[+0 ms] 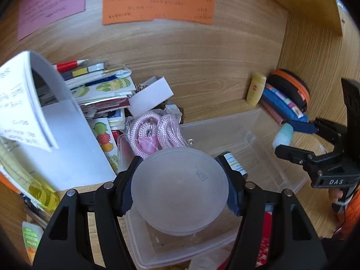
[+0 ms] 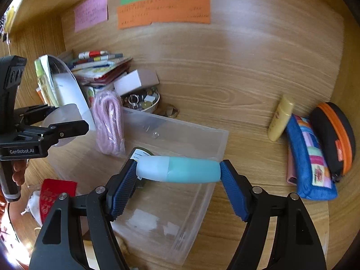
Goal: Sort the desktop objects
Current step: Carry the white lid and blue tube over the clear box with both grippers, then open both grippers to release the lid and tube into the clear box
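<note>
My left gripper (image 1: 180,181) is shut on a frosted round plastic lid (image 1: 180,191), held above a small clear container (image 1: 180,247). It also shows in the right wrist view (image 2: 63,126). My right gripper (image 2: 178,171) is shut on a teal and white tube (image 2: 178,168), gripped end to end, above a large clear plastic bin (image 2: 180,202). The tube also shows in the left wrist view (image 1: 283,136). A dark bottle with a white label (image 1: 234,164) lies in the bin, partly hidden.
A pink rope in a bag (image 2: 109,121) leans at the bin's left. Books and papers (image 1: 99,85) pile at the left. A yellow tube (image 2: 280,118), a blue pouch (image 2: 310,159) and a black-orange case (image 2: 335,137) lie at the right. A red item (image 2: 54,193) lies front left.
</note>
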Tool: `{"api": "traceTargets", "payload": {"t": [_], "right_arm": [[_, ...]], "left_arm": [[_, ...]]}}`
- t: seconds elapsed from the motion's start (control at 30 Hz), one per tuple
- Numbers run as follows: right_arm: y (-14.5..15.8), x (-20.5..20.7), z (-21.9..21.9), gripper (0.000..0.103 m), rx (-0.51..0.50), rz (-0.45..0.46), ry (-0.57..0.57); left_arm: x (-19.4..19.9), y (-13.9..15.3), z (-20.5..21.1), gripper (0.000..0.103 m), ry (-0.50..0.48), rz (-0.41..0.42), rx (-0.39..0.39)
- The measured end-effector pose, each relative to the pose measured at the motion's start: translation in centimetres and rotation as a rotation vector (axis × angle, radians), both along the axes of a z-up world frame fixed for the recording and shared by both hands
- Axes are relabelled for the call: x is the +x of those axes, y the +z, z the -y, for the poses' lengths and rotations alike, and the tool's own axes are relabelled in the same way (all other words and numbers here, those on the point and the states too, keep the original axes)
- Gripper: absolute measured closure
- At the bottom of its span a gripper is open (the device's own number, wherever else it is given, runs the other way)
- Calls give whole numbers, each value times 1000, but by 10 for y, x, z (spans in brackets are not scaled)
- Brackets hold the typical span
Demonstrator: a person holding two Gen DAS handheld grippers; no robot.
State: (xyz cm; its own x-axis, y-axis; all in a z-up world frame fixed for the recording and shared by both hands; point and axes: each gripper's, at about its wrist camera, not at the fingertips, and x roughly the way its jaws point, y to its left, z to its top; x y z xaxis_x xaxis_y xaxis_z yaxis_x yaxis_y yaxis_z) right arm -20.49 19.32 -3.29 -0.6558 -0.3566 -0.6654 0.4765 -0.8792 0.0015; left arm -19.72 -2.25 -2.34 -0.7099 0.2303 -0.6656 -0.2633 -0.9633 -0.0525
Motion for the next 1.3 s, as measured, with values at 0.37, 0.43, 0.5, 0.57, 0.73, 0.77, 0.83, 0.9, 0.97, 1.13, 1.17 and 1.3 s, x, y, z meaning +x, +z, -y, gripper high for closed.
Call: {"api": "traceTargets", "payload": {"t": [0.37,0.43,0.5,0.57,0.73,0.77,0.83,0.9,0.97,1.13,1.17,1.3], "right_arm": [[-12,-22,28,32,177,0,87],[-15,-23,32,32,204,2,106],[-18,-25,34,32,217,16,122],[-22,-28,34,31,218,48,135],[-26,-29,42,32,256,74,180],[-28,-28,43,32,263,79,184],[-28,-29,44,32,268,87,189],[-29,-32,44,31,265,102,187],[-29,-31,45,32,267,102,179],[-30,-32,47,32,277,92,166],[-29,-31,46,31,278,85,162],[-19,-23,44,30,271,32,145]], "left_arm": [[-22,-20,-6,38,-47,84,-67],[-23,-22,-7,38,-60,101,-65],[-24,-24,-8,38,-70,121,-58],[-24,-26,-11,38,-73,122,-75],[-23,-26,-15,38,-75,126,-99],[-23,-26,-17,38,-73,123,-104],[-21,-25,-18,38,-70,116,-114],[-20,-24,-20,38,-69,115,-123],[-20,-24,-22,38,-67,112,-132],[-15,-16,-22,38,-53,90,-141],[-13,-13,-22,37,-50,81,-142],[-1,1,-22,28,-45,39,-132]]}}
